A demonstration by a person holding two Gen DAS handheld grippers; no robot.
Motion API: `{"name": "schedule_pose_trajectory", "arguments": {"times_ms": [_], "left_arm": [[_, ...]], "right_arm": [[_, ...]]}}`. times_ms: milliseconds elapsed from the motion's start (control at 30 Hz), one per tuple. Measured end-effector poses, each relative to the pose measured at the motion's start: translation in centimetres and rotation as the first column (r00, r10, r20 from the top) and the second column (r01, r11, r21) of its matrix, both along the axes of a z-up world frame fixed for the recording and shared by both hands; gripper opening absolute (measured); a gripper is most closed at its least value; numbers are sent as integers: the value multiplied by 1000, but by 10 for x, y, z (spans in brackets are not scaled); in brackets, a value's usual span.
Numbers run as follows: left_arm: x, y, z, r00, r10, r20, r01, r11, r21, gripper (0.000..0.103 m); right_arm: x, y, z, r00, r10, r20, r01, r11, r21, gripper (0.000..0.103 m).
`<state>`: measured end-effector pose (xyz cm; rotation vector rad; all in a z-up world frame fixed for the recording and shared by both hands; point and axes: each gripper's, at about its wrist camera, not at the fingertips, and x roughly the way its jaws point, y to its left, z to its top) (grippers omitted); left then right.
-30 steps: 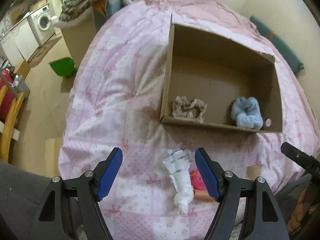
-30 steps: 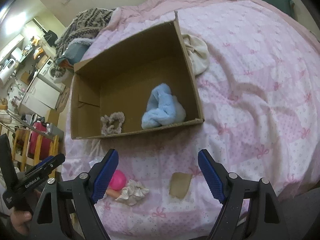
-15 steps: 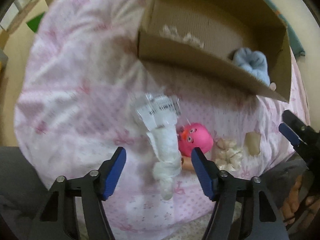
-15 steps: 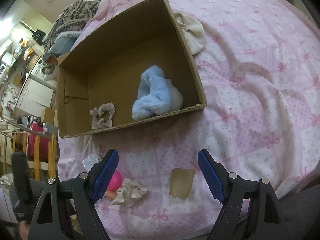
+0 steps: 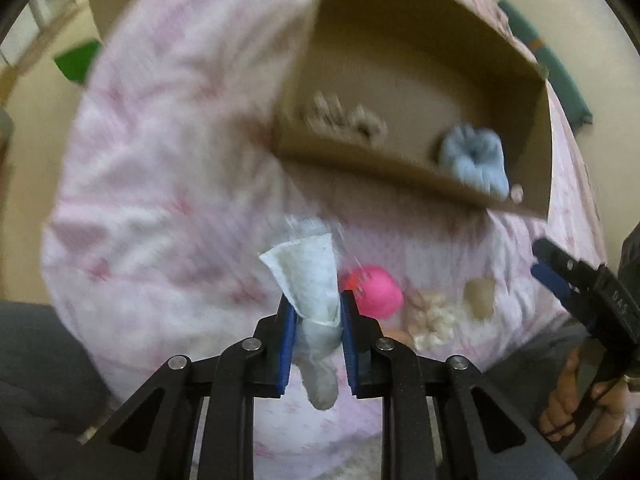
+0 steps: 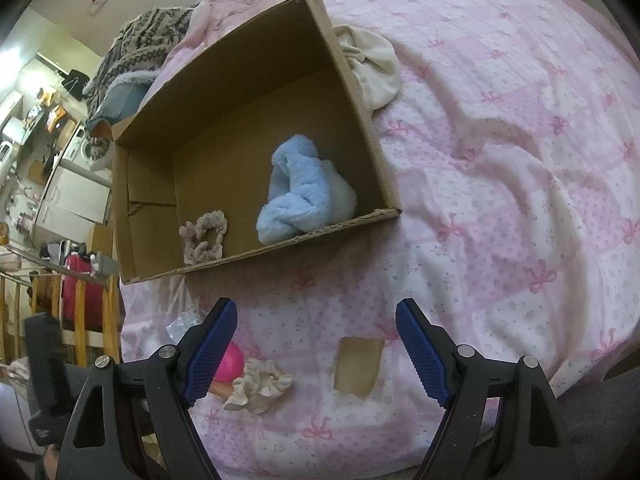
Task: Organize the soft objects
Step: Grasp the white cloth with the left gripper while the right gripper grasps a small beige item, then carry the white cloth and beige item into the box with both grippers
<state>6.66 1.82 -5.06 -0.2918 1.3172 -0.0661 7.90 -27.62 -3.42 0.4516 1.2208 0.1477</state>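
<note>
My left gripper (image 5: 316, 316) is shut on a white cloth (image 5: 310, 276) and holds it above the pink quilt. Just right of it lie a pink ball toy (image 5: 376, 292) and a cream scrunchie (image 5: 432, 318). The open cardboard box (image 5: 384, 168) lies beyond, holding a blue fluffy item (image 5: 476, 162) and a beige scrunchie (image 5: 346, 120). My right gripper (image 6: 316, 344) is open and empty above the quilt, in front of the box (image 6: 360, 112). The blue item (image 6: 304, 196), beige scrunchie (image 6: 202, 238), cream scrunchie (image 6: 260, 386) and pink toy (image 6: 228, 364) show there too.
A tan cardboard scrap (image 6: 358, 364) lies on the quilt (image 6: 520, 200) between the right gripper's fingers. A cream cloth (image 6: 372, 68) lies right of the box. A clear plastic wrapper (image 6: 184, 322) lies near the bed's left edge. Patterned knitwear (image 6: 140, 48) is piled behind.
My left gripper has dropped onto the white cloth, shut on it and lifted it. My right gripper has stayed open and moved slightly closer to the box.
</note>
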Motion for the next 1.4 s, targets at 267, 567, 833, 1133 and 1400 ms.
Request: {"name": "schedule_pose_trajectory", "arguments": {"times_ms": [267,567,833,1133,1400], "left_arm": [[5,4,-1,999,23,27,-25,996,81,19],[5,-3,3,998,-1,56,-4,996,89,19],[9,3,-5,1000,30,11,-30,998,47,20],[6,10,-3,997,66,28,-68,996,59,20],[4,8,1,997,63,53,-68,994,91,20]], "right_arm": [[0,2,-23,991,17,-130,-16,1000,5,82],[-2,25,-52,966,76,-246,-104,989,-101,51],[-2,38,-66,958,94,-272,-155,965,-211,31],[-3,37,-47,974,115,-193,-149,974,-169,9],[-9,45,-16,986,161,-44,-164,982,-88,8]]}}
